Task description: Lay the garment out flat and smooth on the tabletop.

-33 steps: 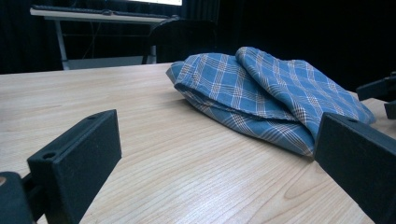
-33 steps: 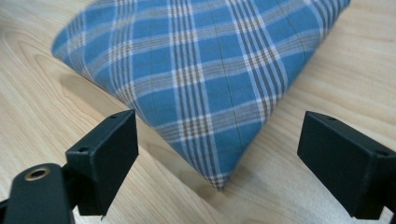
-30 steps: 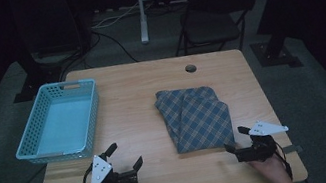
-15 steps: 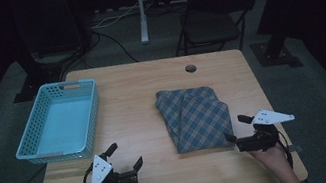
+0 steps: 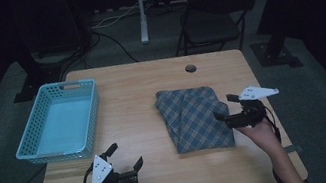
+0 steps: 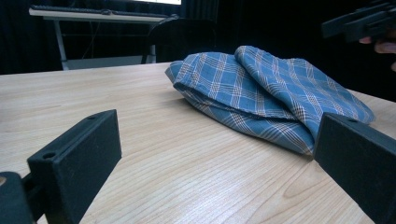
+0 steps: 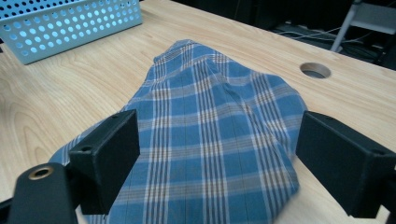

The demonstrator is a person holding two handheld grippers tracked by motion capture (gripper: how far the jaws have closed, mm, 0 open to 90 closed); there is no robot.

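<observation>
A folded blue plaid cloth (image 5: 192,118) lies flat on the right half of the wooden table (image 5: 132,102). My right gripper (image 5: 223,107) hovers open over the cloth's right edge, jaws pointing left. In the right gripper view the cloth (image 7: 210,102) spreads out between and beyond the wide-apart jaws of that gripper (image 7: 224,149). My left gripper (image 5: 125,155) rests open near the table's front edge, left of the cloth and apart from it. The left gripper view has the cloth (image 6: 261,88) ahead between the open jaws of the left gripper (image 6: 219,144), with the right gripper (image 6: 359,21) above the cloth's far side.
A light blue perforated basket (image 5: 59,121) stands at the table's left, also seen as the basket (image 7: 70,21) in the right gripper view. A round cable hole (image 5: 191,68) is near the far edge. A chair (image 5: 212,22) and a desk frame (image 5: 141,9) stand behind the table.
The right gripper has lifted from the front right of the table and moved forward and left until it is over the cloth's right edge. The left gripper has stayed put.
</observation>
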